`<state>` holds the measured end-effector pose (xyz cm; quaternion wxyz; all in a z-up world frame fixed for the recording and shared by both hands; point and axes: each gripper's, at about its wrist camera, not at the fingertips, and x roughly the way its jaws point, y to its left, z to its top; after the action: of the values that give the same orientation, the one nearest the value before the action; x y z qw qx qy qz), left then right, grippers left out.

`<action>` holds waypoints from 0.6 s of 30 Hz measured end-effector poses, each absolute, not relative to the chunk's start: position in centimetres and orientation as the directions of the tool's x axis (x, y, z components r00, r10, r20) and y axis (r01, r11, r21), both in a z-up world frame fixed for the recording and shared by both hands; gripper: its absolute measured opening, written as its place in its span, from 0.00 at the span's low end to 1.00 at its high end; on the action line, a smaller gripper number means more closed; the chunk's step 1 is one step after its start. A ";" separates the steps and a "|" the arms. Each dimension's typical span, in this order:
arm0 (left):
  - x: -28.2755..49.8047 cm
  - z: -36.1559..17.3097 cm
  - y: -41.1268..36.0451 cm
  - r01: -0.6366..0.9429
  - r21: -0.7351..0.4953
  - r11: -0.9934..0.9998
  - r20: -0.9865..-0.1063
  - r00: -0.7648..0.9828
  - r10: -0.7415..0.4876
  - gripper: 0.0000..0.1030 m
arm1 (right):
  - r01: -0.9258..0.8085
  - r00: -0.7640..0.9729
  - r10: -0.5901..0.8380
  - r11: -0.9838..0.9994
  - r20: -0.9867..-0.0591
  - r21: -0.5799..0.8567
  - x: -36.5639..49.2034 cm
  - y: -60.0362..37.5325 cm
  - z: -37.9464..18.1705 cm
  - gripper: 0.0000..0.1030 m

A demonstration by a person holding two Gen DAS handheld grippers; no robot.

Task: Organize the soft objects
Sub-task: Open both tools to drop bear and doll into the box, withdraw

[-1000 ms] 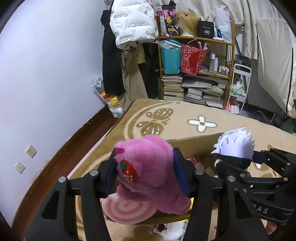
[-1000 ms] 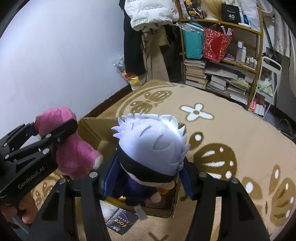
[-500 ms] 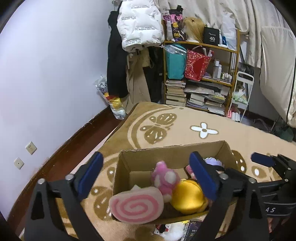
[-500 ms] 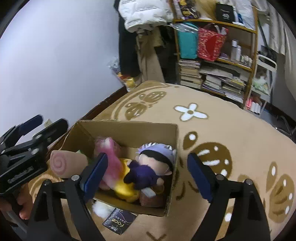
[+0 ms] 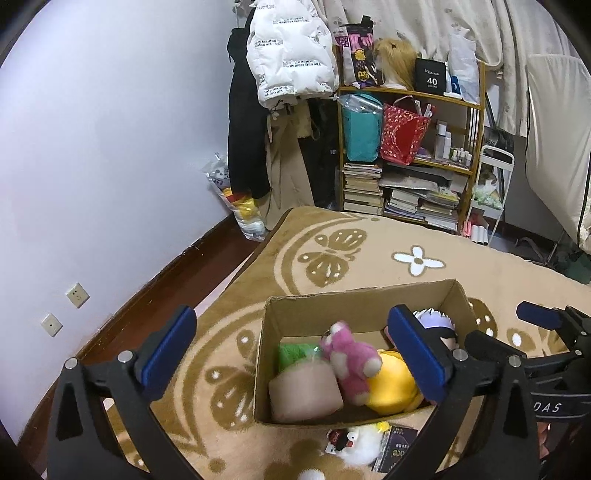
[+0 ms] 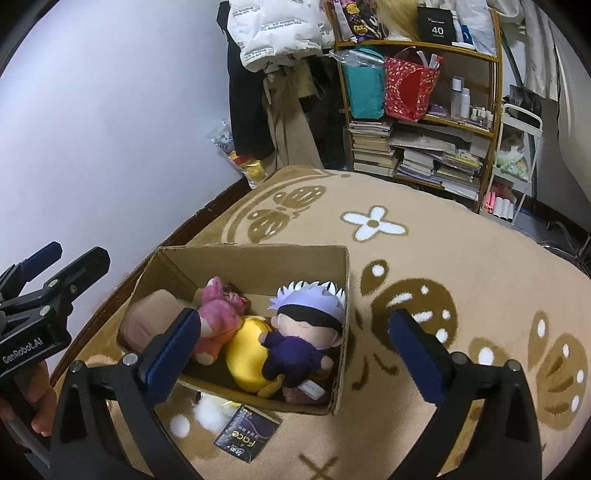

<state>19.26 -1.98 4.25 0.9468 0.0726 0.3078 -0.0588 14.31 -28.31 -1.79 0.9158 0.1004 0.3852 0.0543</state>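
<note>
Cardboard box on rug, containing pink bear, yellow plush, white-haired doll. Left gripper and right gripper: jaws spread wide, empty, above the box contents.

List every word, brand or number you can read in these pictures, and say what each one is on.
"GenRobot.AI": side of the left gripper.
"DAS": strap on the right gripper; the start is cut off.
"40": black box on top of the shelf; small print under it is unreadable.
"Face": dark packet on the rug, beside the cardboard box.
White jacket: repeated lettering, upside down, too unclear.
</note>
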 end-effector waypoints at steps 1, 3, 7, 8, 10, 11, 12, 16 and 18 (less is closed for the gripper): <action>19.1 4.4 -1.9 0.154 0.100 0.983 -0.591 0.804 -0.066 0.99 | -0.023 0.701 0.176 0.974 -0.691 0.225 14.1 -28.3 -1.6 1.00; 18.5 4.8 -1.5 0.148 0.099 0.984 -0.590 0.805 -0.062 0.99 | -0.021 0.711 0.173 0.974 -0.682 0.224 13.5 -28.3 -1.2 1.00; 17.5 5.5 -0.9 0.146 0.100 0.984 -0.587 0.807 -0.060 0.99 | -0.026 0.732 0.173 0.974 -0.659 0.226 12.2 -28.0 -0.3 1.00; 17.1 5.7 -0.7 0.145 0.100 0.984 -0.587 0.808 -0.059 0.99 | -0.027 0.734 0.172 0.974 -0.657 0.226 11.9 -28.0 -0.1 1.00; 16.5 6.1 -0.4 0.142 0.093 0.986 -0.588 0.807 -0.061 0.99 | -0.029 0.735 0.172 0.974 -0.656 0.224 11.4 -27.8 0.3 1.00; 16.2 6.2 -0.3 0.141 0.088 0.986 -0.589 0.806 -0.063 0.99 | -0.029 0.736 0.171 0.975 -0.655 0.222 11.0 -27.7 0.4 1.00; 15.8 6.4 0.0 0.139 0.083 0.987 -0.589 0.805 -0.064 0.99 | -0.028 0.738 0.168 0.975 -0.653 0.218 10.7 -27.7 0.6 1.00; 14.4 7.1 0.5 0.131 0.091 0.987 -0.584 0.810 -0.053 0.99 | -0.033 0.745 0.153 0.981 -0.649 0.194 9.3 -27.2 1.2 1.00; 13.5 7.6 0.5 0.132 0.126 0.983 -0.569 0.821 -0.037 0.99 | -0.041 0.748 0.151 0.982 -0.647 0.182 8.7 -26.9 1.5 1.00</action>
<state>13.49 0.50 7.63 0.9510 0.0800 0.2955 -0.0445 8.74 -26.94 1.50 0.9315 0.0785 0.3514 0.0517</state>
